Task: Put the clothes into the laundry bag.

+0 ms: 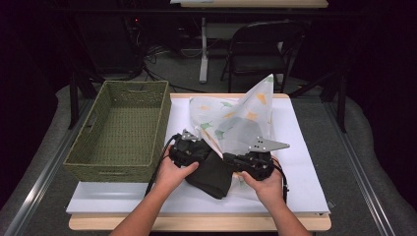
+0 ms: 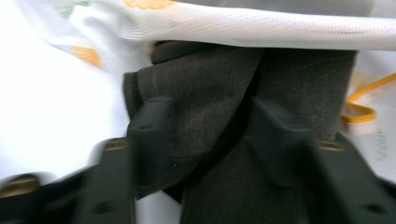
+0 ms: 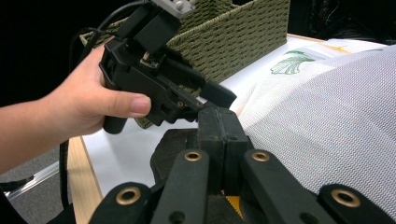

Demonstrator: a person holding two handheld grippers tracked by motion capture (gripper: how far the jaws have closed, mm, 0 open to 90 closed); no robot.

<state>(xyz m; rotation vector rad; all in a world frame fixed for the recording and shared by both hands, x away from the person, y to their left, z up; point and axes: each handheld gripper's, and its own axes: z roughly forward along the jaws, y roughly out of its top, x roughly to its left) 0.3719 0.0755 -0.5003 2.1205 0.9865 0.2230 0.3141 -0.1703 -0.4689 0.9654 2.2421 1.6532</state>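
Note:
A white mesh bag (image 1: 241,123) printed with green and orange leaves stands up like a tent on the white table top. Its edge with yellow trim is pinched in my right gripper (image 1: 230,158), whose jaws meet (image 3: 219,126) against the mesh (image 3: 327,107). A dark folded garment (image 1: 211,174) lies at the bag's mouth, between both hands. My left gripper (image 1: 206,151) comes in from the left, and its jaws (image 2: 212,121) press on a bunched fold of the dark cloth (image 2: 205,93) just under the bag's rim (image 2: 233,21). The right gripper view has the left gripper (image 3: 219,98) close by.
A deep green woven basket (image 1: 115,169) sits along the table's left side, its wall close behind the left hand (image 3: 233,42). White table surface (image 1: 300,147) lies free to the right of the bag. A black folding chair (image 1: 260,49) stands beyond the table's far edge.

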